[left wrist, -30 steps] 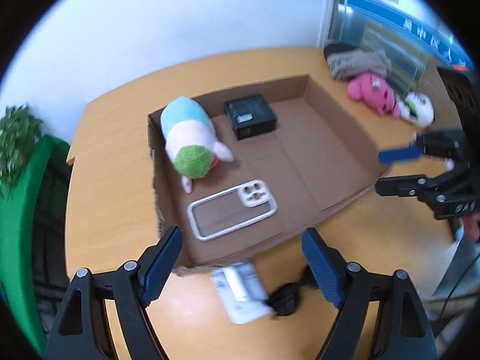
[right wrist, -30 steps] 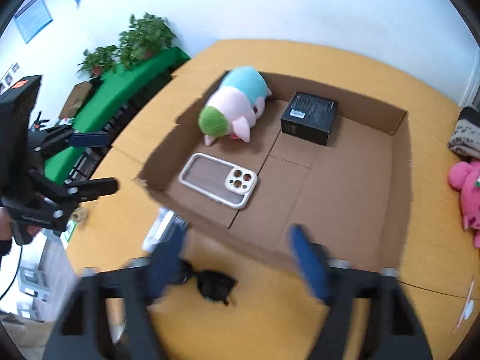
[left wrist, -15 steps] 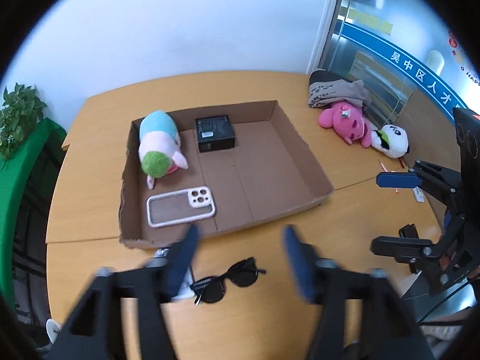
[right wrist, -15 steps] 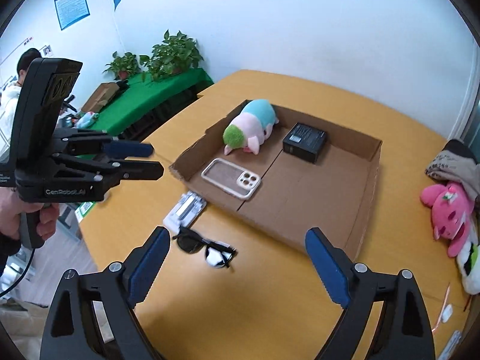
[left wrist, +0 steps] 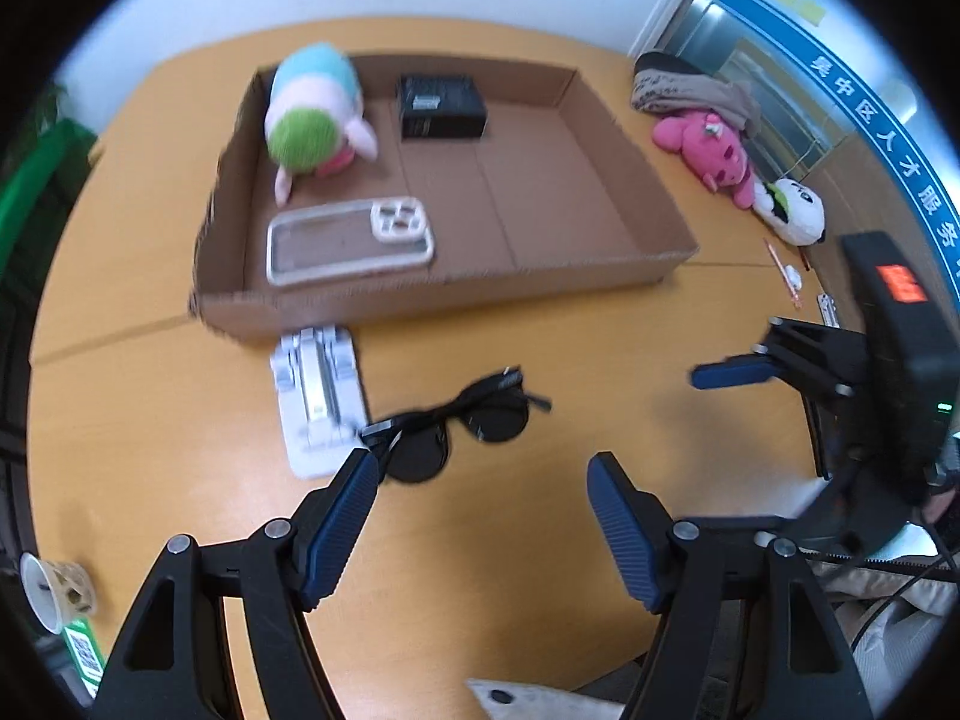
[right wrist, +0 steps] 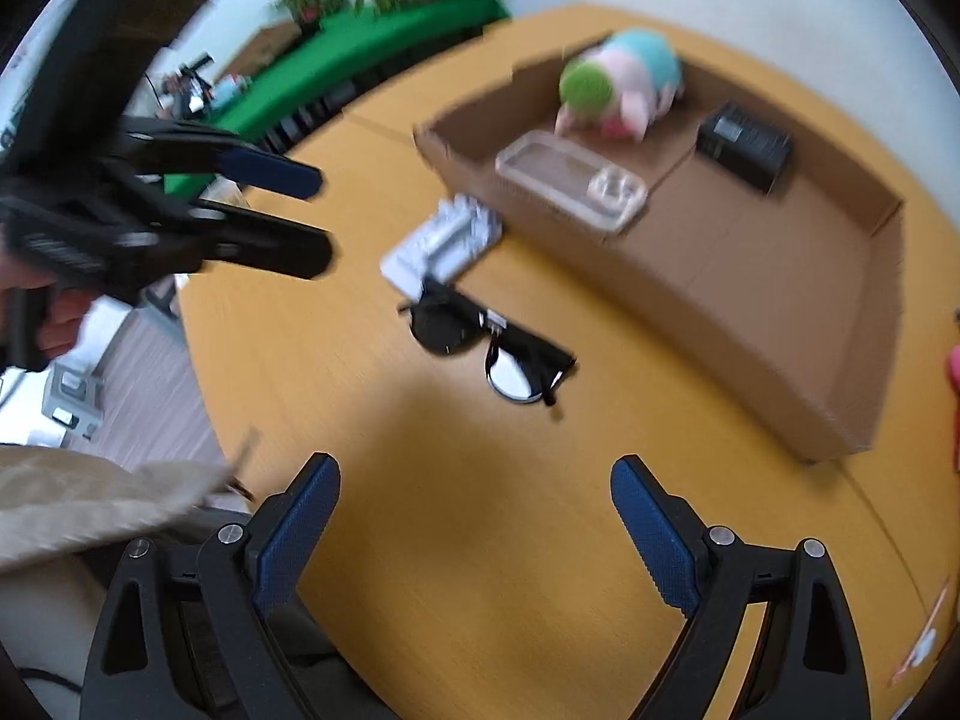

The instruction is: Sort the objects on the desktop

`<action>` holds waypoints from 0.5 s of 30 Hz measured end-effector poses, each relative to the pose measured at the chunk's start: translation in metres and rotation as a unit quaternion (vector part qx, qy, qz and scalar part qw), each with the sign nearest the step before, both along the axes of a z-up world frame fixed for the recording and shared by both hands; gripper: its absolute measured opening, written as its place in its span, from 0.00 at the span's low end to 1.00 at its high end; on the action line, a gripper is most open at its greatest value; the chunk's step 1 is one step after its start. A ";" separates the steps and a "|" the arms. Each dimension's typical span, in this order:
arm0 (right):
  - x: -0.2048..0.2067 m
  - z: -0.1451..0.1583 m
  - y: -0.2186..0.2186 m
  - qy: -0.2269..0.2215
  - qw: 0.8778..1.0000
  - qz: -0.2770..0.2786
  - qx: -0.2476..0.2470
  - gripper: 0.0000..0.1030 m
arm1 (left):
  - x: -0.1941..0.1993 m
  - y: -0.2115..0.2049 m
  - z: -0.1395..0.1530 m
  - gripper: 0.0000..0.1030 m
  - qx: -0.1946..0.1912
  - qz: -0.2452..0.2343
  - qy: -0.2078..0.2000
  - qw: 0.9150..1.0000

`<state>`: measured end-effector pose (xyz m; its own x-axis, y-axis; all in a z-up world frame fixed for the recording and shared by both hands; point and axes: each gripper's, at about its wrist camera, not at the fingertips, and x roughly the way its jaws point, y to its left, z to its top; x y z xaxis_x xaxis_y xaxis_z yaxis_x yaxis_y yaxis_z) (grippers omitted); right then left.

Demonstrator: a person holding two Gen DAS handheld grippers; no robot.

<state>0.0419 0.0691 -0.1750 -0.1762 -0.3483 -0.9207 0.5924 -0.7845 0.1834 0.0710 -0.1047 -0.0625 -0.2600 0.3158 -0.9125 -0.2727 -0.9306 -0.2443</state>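
Note:
Black sunglasses [left wrist: 462, 429] [right wrist: 492, 348] lie on the wooden table in front of a shallow cardboard box [left wrist: 540, 288] [right wrist: 720, 324]. A white packet [left wrist: 318, 396] [right wrist: 444, 240] lies beside them, touching the box's front wall. Inside the box are a pastel plush toy [left wrist: 315, 114], a black box [left wrist: 441, 105] and a clear phone case [left wrist: 351, 240]. My left gripper [left wrist: 483, 471] hangs open just short of the sunglasses, nothing between its fingers. My right gripper [right wrist: 474, 471] is wide open and empty, above bare table on the near side of the sunglasses.
A pink plush [left wrist: 708, 150], a panda plush [left wrist: 792, 216] and a grey cloth [left wrist: 690, 90] lie right of the box. A paper cup [left wrist: 54, 594] stands at the table's left edge. A green cabinet with plants [right wrist: 360, 60] is beyond the table.
Both grippers have come down closer to the table and the sunglasses since half a second ago. The right jaws stand much wider than a second ago.

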 end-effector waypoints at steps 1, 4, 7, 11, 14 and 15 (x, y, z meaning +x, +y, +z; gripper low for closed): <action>-0.005 -0.008 -0.006 -0.007 1.000 0.005 0.008 0.92 | -0.001 -0.003 -0.007 0.69 0.000 0.001 -0.008 1.000; -0.017 -0.030 -0.026 -0.008 0.999 0.029 0.041 0.92 | -0.004 -0.013 -0.030 0.69 0.013 0.004 -0.038 0.999; -0.019 -0.047 -0.049 0.020 0.992 0.081 0.097 0.92 | -0.010 -0.024 -0.048 0.69 0.044 0.016 -0.064 0.997; -0.022 -0.064 -0.066 0.011 0.987 0.123 0.104 0.92 | -0.022 -0.034 -0.065 0.69 0.062 0.028 -0.085 0.994; -0.028 -0.071 -0.069 0.006 0.986 0.135 0.098 0.92 | -0.033 -0.036 -0.076 0.69 0.065 0.022 -0.100 0.993; -0.030 -0.074 -0.070 0.008 0.985 0.142 0.097 0.92 | -0.036 -0.036 -0.080 0.69 0.064 0.019 -0.107 0.992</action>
